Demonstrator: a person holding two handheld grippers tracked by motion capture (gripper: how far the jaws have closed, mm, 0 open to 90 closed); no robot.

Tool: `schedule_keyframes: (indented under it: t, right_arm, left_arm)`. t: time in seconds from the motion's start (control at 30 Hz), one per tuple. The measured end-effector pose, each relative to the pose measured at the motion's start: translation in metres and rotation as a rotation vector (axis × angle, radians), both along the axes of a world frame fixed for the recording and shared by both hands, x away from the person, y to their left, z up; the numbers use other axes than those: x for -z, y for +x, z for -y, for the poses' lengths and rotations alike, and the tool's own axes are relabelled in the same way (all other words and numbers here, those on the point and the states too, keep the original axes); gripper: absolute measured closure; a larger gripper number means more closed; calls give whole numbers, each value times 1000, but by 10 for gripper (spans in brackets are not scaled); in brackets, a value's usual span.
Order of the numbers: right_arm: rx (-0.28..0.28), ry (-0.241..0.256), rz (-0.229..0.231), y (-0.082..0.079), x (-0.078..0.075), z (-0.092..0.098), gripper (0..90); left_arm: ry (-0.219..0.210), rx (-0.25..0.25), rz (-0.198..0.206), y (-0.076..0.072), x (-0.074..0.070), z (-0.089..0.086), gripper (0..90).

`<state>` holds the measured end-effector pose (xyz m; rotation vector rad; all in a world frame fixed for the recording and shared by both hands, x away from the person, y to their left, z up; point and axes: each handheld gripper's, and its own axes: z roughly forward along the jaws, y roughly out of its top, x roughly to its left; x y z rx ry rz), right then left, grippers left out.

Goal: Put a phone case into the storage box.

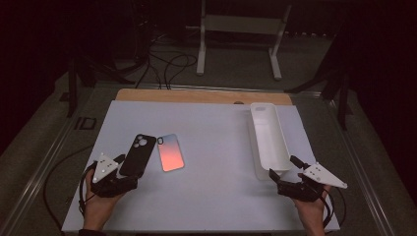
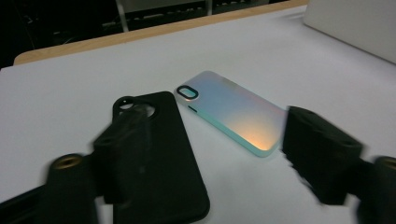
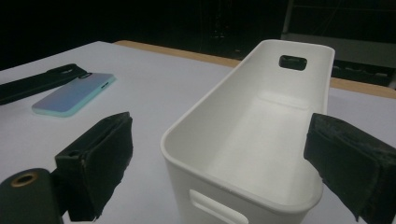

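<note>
A black phone case [image 1: 137, 153] lies camera-hole end away from me on the white table top [image 1: 216, 196]. Just right of it lies an iridescent pink-blue case [image 1: 171, 152]. My left gripper [image 1: 128, 172] is open at the black case's near end. In the left gripper view its blurred left jaw overlaps the black case [image 2: 163, 154], and the iridescent case [image 2: 233, 112] lies ahead between the jaws. My right gripper [image 1: 283, 167] is open at the near end of a long white bin [image 1: 255, 137]. The bin [image 3: 201, 116] is empty and sits between the jaws.
A wooden strip [image 1: 196, 96] runs along the table's far edge. Beyond it stand a white frame [image 1: 241, 29] and cables [image 1: 167, 64] on the floor. The bin's corner [image 2: 355, 23] shows at the upper right of the left gripper view.
</note>
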<state>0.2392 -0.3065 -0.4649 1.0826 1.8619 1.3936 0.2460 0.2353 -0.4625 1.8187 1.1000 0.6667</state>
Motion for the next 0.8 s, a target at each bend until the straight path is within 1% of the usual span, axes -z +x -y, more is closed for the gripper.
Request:
schedule_keyframes:
  t: [0.1,0.13,0.23,0.3,0.4,0.5,0.67,0.7,0.77,0.8]
  right_arm:
    - [2,1,-3,0,0,0,77]
    - [1,1,-3,0,1,0,78]
    - [2,1,-3,0,1,0,78]
    - [2,2,-3,0,1,-1,78]
    - [2,-1,-3,0,1,-1,78]
    - [2,-1,-3,0,1,-1,78]
    - [3,1,-2,1,1,0,78]
    - [3,1,-2,1,1,0,78]
    - [3,2,-3,0,1,0,78]
    - [3,2,-3,1,1,0,78]
  left_arm:
    - [-29,-21,-4,5,-2,-3,406]
    - [-33,-20,-4,7,-3,-4,451]
    - [-42,-8,-8,13,-4,-4,541]
    - [-31,17,-18,18,-4,-2,607]
    - [-7,26,-31,25,0,4,665]
    - [22,35,-57,34,5,11,737]
    - [47,47,-98,48,13,20,871]
    - [48,48,-106,51,15,23,891]
    - [50,49,-117,54,17,26,898]
    - [57,51,-123,56,19,28,899]
